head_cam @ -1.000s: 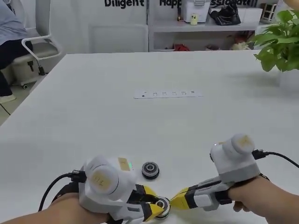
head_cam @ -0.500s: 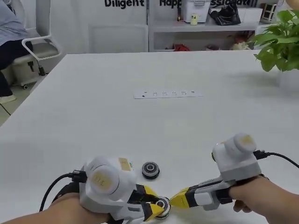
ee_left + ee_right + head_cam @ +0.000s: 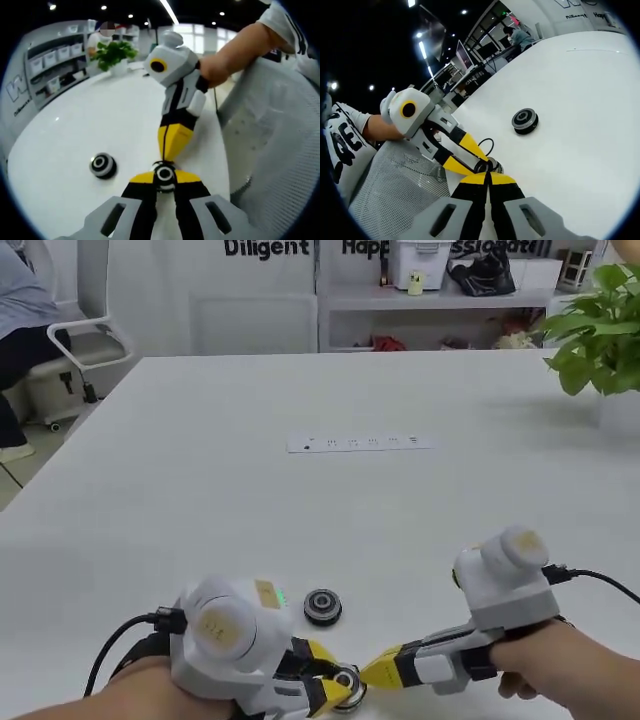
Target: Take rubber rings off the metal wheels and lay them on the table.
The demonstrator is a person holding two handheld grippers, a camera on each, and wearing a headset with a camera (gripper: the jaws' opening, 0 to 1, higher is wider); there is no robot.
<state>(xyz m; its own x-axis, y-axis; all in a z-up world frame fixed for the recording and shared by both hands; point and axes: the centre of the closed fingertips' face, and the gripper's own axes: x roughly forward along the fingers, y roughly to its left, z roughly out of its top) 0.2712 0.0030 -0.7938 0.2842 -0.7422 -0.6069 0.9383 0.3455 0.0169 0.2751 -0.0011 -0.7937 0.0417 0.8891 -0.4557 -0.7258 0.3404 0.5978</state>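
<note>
Head view shows a white worktop (image 3: 200, 490) with the left gripper (image 3: 338, 685) at its near edge, jaws narrowed onto a small metal wheel (image 3: 347, 678). The right gripper (image 3: 368, 672) meets that wheel from the right, its jaws pressed together against the rim. Whether they pinch anything cannot be told. A dark-rimmed second wheel (image 3: 322, 606) lies just beyond the left gripper. Lettering (image 3: 265, 248) on the far wall (image 3: 250, 300) reads "Diligent".

Table (image 3: 200, 490) mostly free; obstacles: wheel (image 3: 322, 605) nr front, pwr strip (image 3: 360, 442) mid, plant (image 3: 595, 330) rt
</note>
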